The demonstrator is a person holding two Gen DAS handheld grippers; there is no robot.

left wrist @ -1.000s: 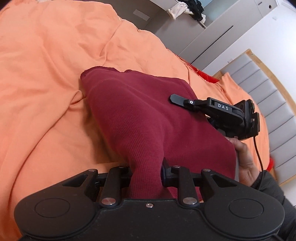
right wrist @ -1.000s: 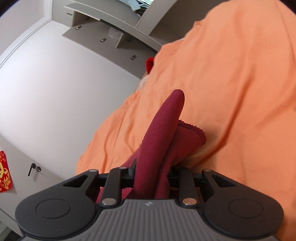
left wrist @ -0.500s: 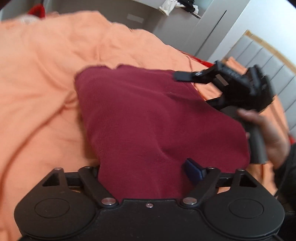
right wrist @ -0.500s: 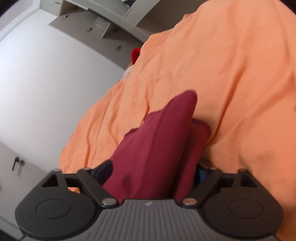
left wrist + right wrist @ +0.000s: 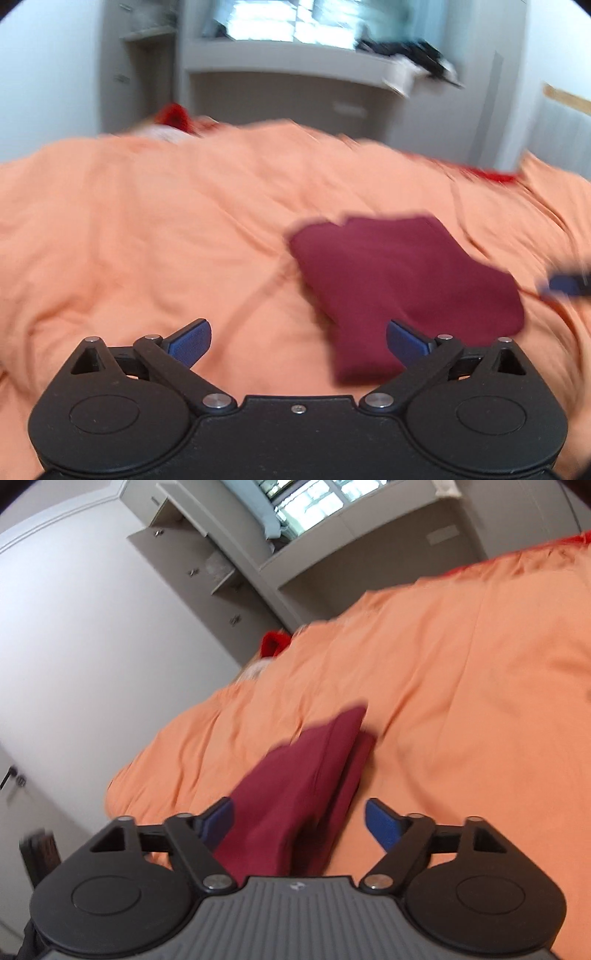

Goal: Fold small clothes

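A dark red knitted garment lies folded on the orange bedspread, right of centre in the blurred left wrist view. My left gripper is drawn back from it with jaws opening wide and nothing between the pads; its right finger overlaps the cloth's near edge. A blue fingertip of my right gripper shows at the right edge. In the right wrist view the garment runs away between the fingers of my right gripper. Its jaws are closing but the pads stand apart from the cloth.
Grey cupboards and a shelf with dark clothes stand beyond the bed. A red item sits at the bed's far edge. A padded headboard is at the right. A white door with a handle is left.
Both grippers have let go of the red garment, opened, and pulled back and upward. The garment now lies folded on the bedspread, farther from both cameras.
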